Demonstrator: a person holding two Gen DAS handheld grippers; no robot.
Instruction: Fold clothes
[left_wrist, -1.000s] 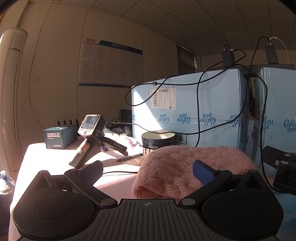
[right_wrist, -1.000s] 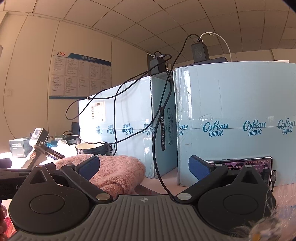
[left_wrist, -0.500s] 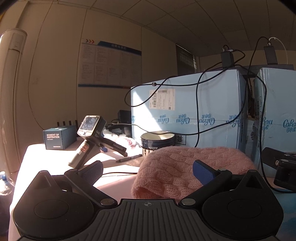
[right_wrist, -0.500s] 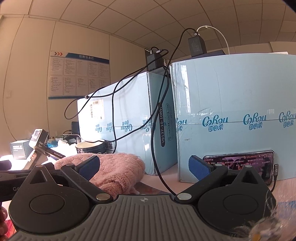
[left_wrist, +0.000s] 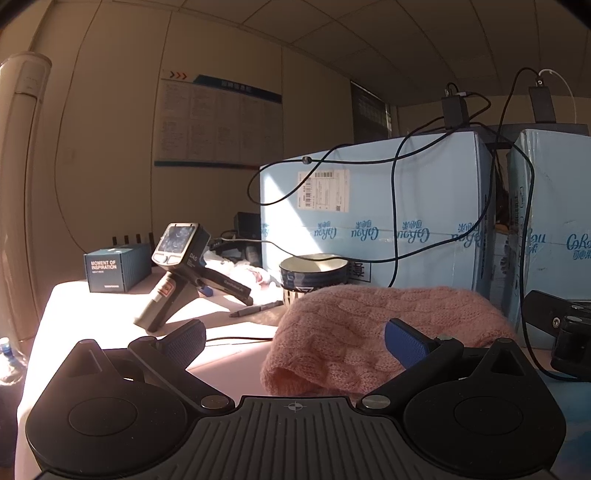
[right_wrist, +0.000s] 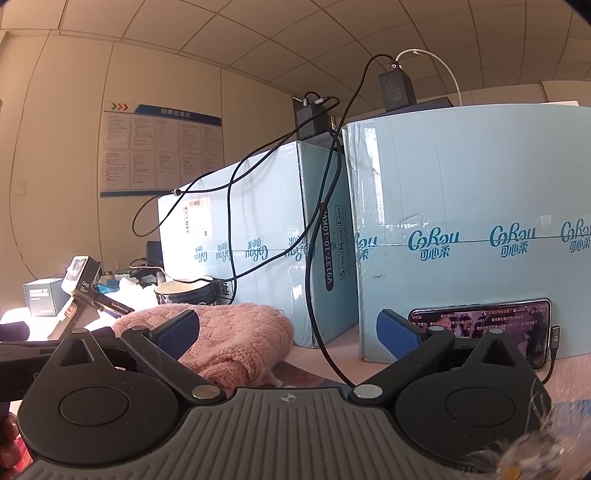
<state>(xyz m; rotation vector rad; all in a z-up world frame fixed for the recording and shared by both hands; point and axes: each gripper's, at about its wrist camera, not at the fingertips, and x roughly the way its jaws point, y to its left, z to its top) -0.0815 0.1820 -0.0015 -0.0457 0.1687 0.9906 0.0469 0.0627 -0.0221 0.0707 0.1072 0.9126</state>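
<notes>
Two pale blue cartons (right_wrist: 480, 229) stood at the far side of the tabletop (left_wrist: 92, 306), each printed with "CoRou" and Chinese characters; the left one carried a barcode label (left_wrist: 325, 190) and, on its side, "V9137-10-10KW" with size boxes S, M, L. A small dark box (left_wrist: 110, 267) at far left read "MOMENT OF INSPIRATION". A pistol-shaped device (left_wrist: 177, 266) beside it bore "DAS". A phone (right_wrist: 480, 328) leaned against the right carton, its screen lit.

The pink knitted sweater (left_wrist: 369, 332) lay bunched on the tabletop just in front of the cartons. The left hand-held gripper (left_wrist: 295, 339) had its fingers spread wide, holding nothing, the sweater lying just beyond and between them. The right hand-held gripper (right_wrist: 288, 328) was likewise wide open and empty, with the sweater by its left finger.
</notes>
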